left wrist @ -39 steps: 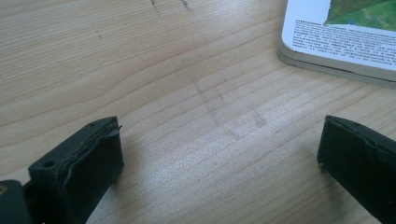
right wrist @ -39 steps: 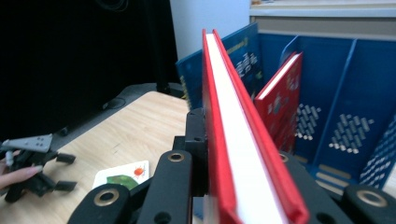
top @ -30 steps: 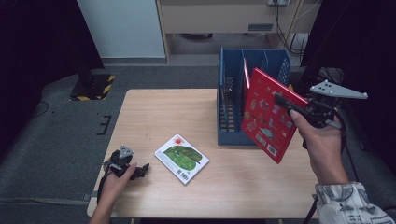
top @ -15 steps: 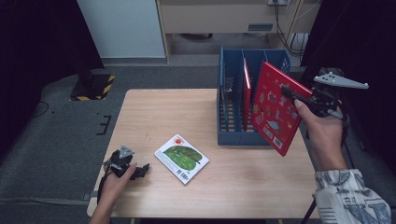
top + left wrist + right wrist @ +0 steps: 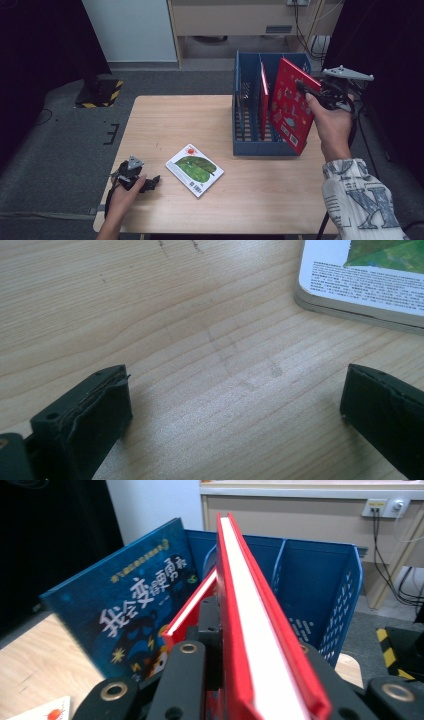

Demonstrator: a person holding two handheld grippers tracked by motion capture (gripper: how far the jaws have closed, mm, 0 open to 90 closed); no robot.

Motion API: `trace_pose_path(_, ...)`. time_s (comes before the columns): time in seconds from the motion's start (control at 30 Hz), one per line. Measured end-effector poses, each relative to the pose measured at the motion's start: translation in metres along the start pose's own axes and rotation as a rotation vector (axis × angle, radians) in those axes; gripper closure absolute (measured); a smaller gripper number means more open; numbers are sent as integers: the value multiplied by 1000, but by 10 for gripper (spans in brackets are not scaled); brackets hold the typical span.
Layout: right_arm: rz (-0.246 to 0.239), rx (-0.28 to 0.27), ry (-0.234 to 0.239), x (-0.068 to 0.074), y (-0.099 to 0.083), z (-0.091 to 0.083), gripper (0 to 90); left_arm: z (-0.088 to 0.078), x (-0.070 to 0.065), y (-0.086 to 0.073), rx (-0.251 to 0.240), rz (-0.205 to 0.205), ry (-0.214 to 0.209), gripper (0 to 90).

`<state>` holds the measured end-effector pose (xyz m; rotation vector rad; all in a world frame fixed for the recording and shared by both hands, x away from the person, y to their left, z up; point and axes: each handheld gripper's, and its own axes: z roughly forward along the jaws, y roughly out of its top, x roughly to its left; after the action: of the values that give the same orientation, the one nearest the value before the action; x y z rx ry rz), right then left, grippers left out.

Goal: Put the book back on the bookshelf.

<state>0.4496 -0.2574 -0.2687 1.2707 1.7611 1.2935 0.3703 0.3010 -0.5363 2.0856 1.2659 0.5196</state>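
The table [image 5: 165,120] is pale wood with a fine grain, smooth and matt, with some faint dark scuffs. The green book [image 5: 194,169] near its front edge has a glossy paper cover. The red book [image 5: 290,104] has a hard, smooth cover with a light shine, and its page edges look like plain white paper. The blue rack [image 5: 240,115] at the back right corner looks like plastic with perforated walls. The left gripper [image 5: 235,415] has matt black pads

Recording lab: a wooden table [image 5: 280,200] stood on grey carpet [image 5: 60,150], with black curtains [image 5: 40,45] and hazard-striped floor marking [image 5: 102,95].
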Motion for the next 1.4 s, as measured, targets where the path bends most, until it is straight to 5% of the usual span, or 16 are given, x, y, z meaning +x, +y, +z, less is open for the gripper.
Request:
trace_pose_path(0.57, 57, -19, -108, 5, 5, 39, 792, 4, -2, 3, -6, 0, -3, 0)
trace_pose_path(1.4, 17, -24, -184, 14, 13, 93, 792, 6, -4, 5, -7, -2, -4, 0)
